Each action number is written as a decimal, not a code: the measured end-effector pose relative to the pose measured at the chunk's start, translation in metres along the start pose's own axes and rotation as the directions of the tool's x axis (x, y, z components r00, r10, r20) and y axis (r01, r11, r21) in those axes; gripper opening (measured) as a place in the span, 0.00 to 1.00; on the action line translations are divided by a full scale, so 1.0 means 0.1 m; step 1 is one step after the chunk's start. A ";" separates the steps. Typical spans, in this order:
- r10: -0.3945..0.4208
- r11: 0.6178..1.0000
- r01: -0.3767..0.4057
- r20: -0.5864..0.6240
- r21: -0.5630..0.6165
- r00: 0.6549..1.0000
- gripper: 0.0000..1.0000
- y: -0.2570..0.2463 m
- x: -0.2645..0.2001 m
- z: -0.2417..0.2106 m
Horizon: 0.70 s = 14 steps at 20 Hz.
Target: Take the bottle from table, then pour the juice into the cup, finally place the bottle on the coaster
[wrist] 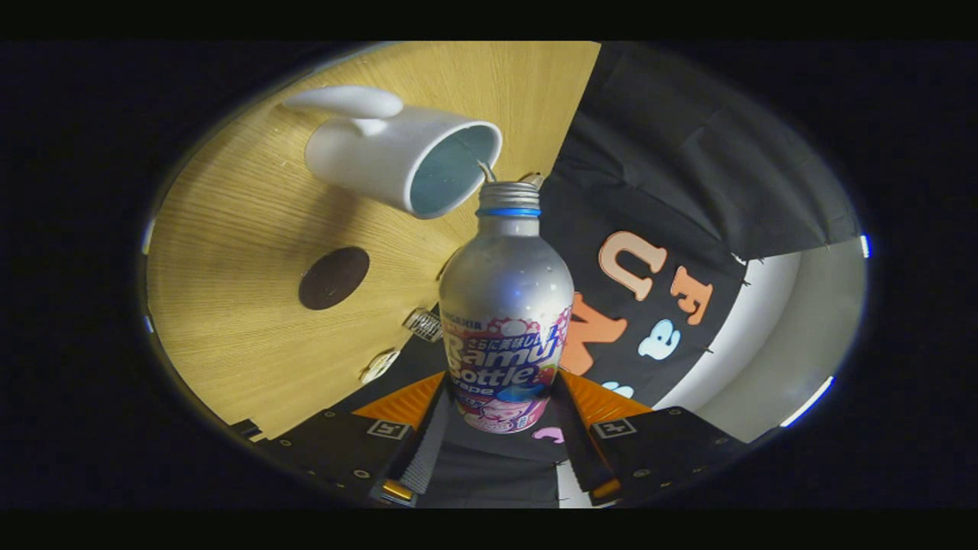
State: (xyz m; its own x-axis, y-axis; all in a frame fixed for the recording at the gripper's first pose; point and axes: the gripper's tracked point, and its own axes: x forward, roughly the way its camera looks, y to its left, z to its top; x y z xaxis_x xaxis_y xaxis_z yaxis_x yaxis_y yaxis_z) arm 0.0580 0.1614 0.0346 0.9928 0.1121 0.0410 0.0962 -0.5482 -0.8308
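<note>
The gripper [500, 428] was closed on the lower body of the silver aluminium bottle with the printed grape label [506, 305], one finger pressing on each side of the label band, so the jaws stood only as far apart as the bottle is wide. The whole view was rolled, which indicated that the bottle was being held tilted for pouring. Its uncapped threaded neck with the blue ring lay just beside the rim of the white ceramic cup with a handle [397, 153], and a thin thread of liquid appeared to bridge the mouth and the rim; the amount already in the cup could not be judged. The cup stood on the light wood-grain table [229, 305]. The round dark brown coaster [334, 277] lay on the table near the cup, apart from it and unoccupied, so placement was not yet done. Small tags [424, 324] sat at the table edge near the bottle, and nothing lay between the bottle and the coaster.
</note>
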 end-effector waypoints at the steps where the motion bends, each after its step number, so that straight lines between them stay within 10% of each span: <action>1: 0.001 1.000 -0.001 0.002 -0.004 1.000 0.71 -0.01 0.00 0.01; 14: 0.014 1.000 -0.014 -0.004 0.008 1.000 0.71 0.05 0.04 -0.07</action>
State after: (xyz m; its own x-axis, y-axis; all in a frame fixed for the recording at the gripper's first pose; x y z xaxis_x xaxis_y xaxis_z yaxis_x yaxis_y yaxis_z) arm 0.0630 0.1539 0.0346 0.9944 0.1012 0.0317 0.0819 -0.5426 -0.8360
